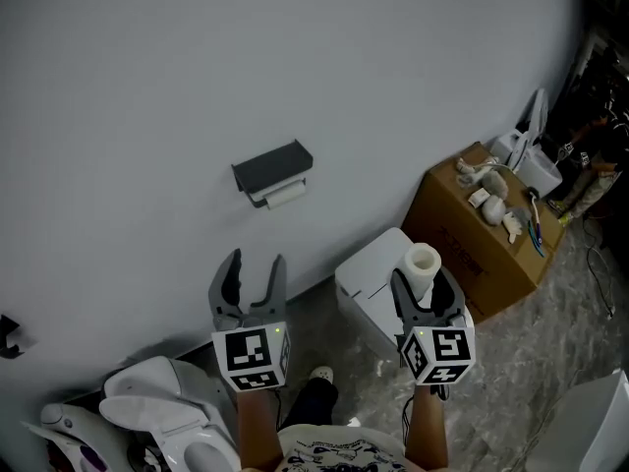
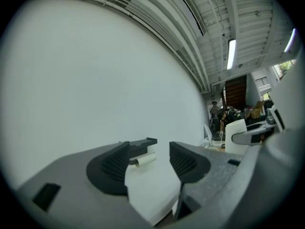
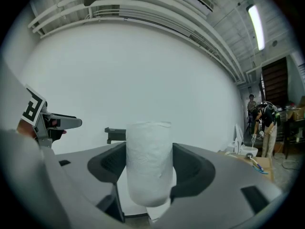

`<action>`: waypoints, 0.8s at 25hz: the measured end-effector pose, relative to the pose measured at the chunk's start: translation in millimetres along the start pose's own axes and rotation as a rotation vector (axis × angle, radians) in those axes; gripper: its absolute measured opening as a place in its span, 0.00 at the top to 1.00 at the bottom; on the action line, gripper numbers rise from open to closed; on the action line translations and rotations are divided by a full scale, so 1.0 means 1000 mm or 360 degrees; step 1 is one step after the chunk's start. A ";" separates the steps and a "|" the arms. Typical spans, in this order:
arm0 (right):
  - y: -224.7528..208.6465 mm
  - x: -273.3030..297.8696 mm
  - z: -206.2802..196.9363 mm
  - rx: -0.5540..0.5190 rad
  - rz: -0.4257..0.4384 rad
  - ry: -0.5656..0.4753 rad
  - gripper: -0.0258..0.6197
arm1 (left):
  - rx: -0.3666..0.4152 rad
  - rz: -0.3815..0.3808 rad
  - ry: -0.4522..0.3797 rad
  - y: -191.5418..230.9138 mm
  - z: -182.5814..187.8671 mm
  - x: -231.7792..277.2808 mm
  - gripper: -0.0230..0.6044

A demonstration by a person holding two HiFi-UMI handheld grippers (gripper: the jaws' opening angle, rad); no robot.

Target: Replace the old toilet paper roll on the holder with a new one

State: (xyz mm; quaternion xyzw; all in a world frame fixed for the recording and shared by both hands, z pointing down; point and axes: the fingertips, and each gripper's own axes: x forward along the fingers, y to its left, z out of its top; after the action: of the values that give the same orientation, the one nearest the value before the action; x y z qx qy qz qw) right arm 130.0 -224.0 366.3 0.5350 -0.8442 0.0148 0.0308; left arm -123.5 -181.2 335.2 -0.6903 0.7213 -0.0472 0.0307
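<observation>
**Head view.** Nearest the lens, at the bottom edge, the person's forearms (image 1: 257, 426) carry two grippers. The left gripper (image 1: 256, 264) points at the wall (image 1: 147, 87) with its fingers apart and nothing between them. The right gripper (image 1: 424, 285) has its fingers clamped on the new roll (image 1: 423, 262), which is held upright. Higher on the wall, well apart from both grippers, hangs the dark holder (image 1: 272, 167). The old roll (image 1: 285, 196), thin and pale, sits just beneath its cover. A cardboard box (image 1: 462, 239) stands on the floor to the right.

**Left gripper view.** Both fingers are spread wide and empty. Holder and old roll appear in the gap between them, far off against the wall.

**Right gripper view.** The fingers press on either side of the new roll, which stands on end and fills the gap. A corner of the holder shows just to the roll's left, far behind it.

**Step in hand (judged).** This looks like the approach: the old roll is not yet removed. The next move calls for the empty left gripper to reach the holder, close on the old roll and draw it off. The right gripper keeps the new roll clear until the holder is free.

**Count.** Two grippers, two rolls (one old, one new), one holder.
</observation>
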 end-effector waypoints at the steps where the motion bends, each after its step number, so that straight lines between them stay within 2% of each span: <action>1: -0.002 0.009 0.003 -0.0004 -0.0002 -0.0006 0.49 | -0.0005 0.0003 -0.0004 0.003 0.001 0.010 0.57; 10: -0.009 0.079 0.010 -0.0011 0.0002 -0.0025 0.49 | 0.0007 0.0019 -0.0001 0.023 -0.005 0.075 0.57; 20: -0.005 0.123 0.004 -0.0018 0.0111 0.0017 0.49 | 0.0011 0.0131 0.0049 0.041 -0.014 0.097 0.57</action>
State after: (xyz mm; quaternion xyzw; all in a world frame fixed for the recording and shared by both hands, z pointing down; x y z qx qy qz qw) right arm 81.7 -337.5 370.3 0.5050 -0.8622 0.0142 0.0378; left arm -170.4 -275.9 347.0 -0.6592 0.7493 -0.0590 0.0240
